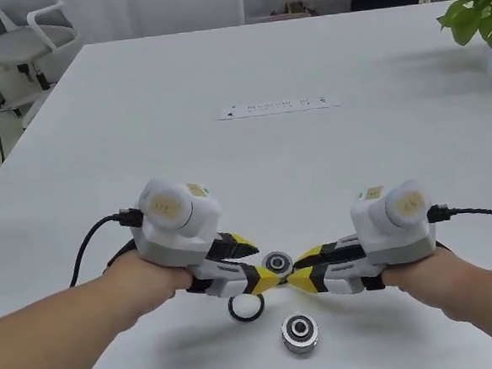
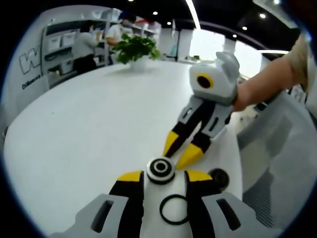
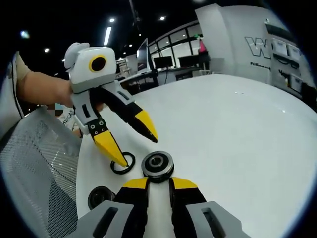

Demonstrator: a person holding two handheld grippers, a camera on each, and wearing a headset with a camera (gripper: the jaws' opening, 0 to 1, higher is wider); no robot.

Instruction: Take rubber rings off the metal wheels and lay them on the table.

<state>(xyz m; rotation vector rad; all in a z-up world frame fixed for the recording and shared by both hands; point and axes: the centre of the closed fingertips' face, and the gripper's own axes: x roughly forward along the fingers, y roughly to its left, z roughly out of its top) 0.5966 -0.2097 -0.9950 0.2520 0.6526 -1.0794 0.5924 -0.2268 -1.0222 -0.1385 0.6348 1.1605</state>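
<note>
Head view: left hand-held gripper open

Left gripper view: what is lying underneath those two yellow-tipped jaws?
A loose black rubber ring flat on the white table. The jaws' dark bodies hide the table either side.

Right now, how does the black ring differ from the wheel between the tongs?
The rubber ring is a thin black hoop, open inside; the wheel is thicker metal with a hub. The ring lies flat; the wheel sits between left tongs and right tongs. Both are round.
</note>
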